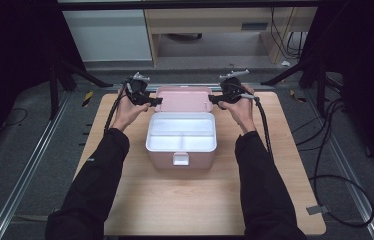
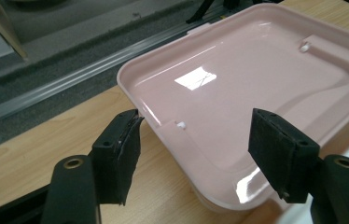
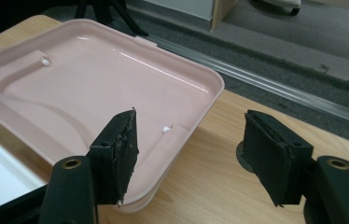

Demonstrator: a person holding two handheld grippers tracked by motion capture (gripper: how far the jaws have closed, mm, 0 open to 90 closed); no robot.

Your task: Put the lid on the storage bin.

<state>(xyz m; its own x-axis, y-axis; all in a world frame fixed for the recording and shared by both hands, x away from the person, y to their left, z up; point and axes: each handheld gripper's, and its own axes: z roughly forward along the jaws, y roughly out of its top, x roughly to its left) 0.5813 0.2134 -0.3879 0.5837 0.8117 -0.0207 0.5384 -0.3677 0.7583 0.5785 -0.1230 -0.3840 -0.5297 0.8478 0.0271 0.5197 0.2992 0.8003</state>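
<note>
Both tongs (image 1: pixel 156 101) (image 1: pixel 214 99) agape, straddling pink lid (image 1: pixel 183 98) edges.

- The person wears long black sleeves (image 1: pixel 100 175) reaching to the wrists; both hands are bare.
- The left gripper (image 1: pixel 156 101) is black, with a grey plate at its 12 o'clock and a dark braided cable (image 1: pixel 111 112) trailing toward 7 o'clock.
- The right gripper (image 1: pixel 214 99) is black too, topped by a grey plate, with a thick braided cable (image 1: pixel 265 125) trailing toward 5 o'clock.
- In both gripper views each jaw is a black arm with a brass-coloured rivet (image 2: pixel 73 163), carrying a rectangular black pad (image 3: pixel 275 156) with small screw holes and a worn, frayed rubber face.
</note>
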